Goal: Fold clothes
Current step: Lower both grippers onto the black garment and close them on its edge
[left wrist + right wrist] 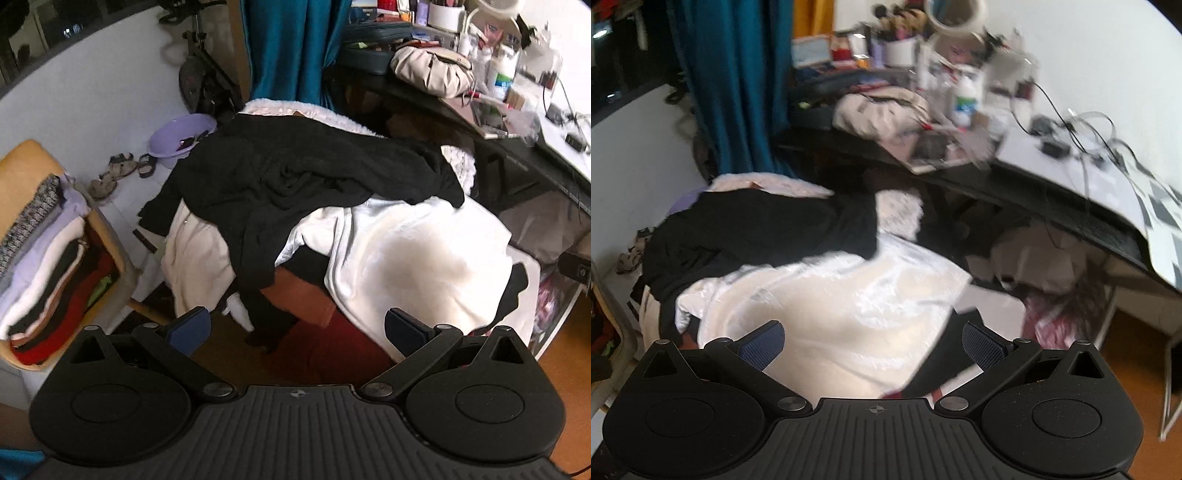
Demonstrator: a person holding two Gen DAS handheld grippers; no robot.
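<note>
The left gripper (297,328) and right gripper (873,347) are held with fingers spread apart, empty. Beyond them, a black garment (295,173) is draped over a white garment (417,258); folded clothes (48,266) are stacked far left.

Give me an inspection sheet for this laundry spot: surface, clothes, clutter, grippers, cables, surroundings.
Surface: hidden under the heap; nothing seen of it.
Job's things: black garment draped over white garment, both unfolded; folded stack on a chair at left.
Clutter: beige bag, bottles on the desk.
Grippers: left gripper and right gripper open, holding nothing.
Cables: wires on the desk.
Surroundings: teal curtain, purple basin, sandals.
</note>
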